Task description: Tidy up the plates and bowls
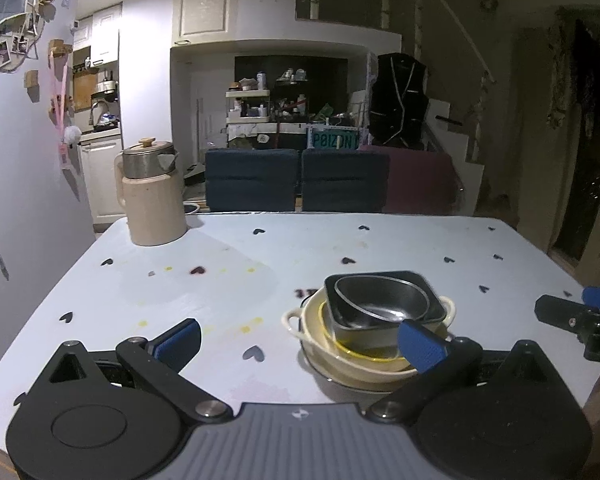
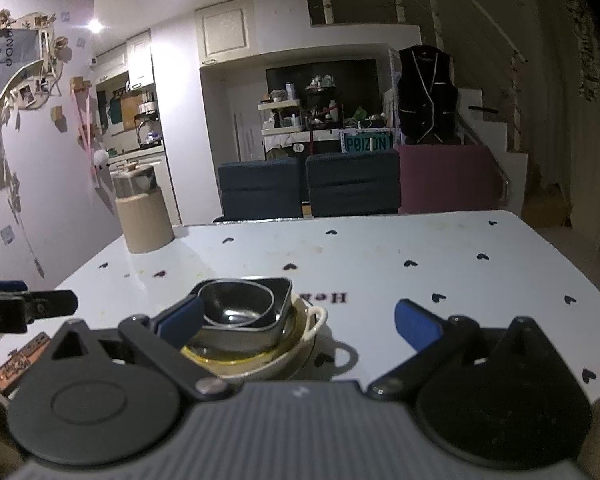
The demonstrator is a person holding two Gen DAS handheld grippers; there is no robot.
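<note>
Both grippers, the left gripper (image 1: 300, 340) and the right gripper (image 2: 300, 320), hang with fingers spread wide and empty over the near edge of the table (image 1: 260, 264). Between them sits the stack of bowls (image 1: 368, 324): a metal bowl in a dark square dish, nested in cream bowls. A beige jug (image 1: 150, 196) stands at the far left corner, and 2 dark chairs (image 1: 296, 180) line the far side.

Table (image 1: 260, 264) centre and far side: left unobstructed. Near edge occupied by stacked bowls (image 1: 368, 320); far-left corner by kettle (image 1: 152, 196).

Beige kettle (image 1: 153, 196) on heart-print table (image 1: 236, 280); chairs (image 1: 296, 180) behind.
</note>
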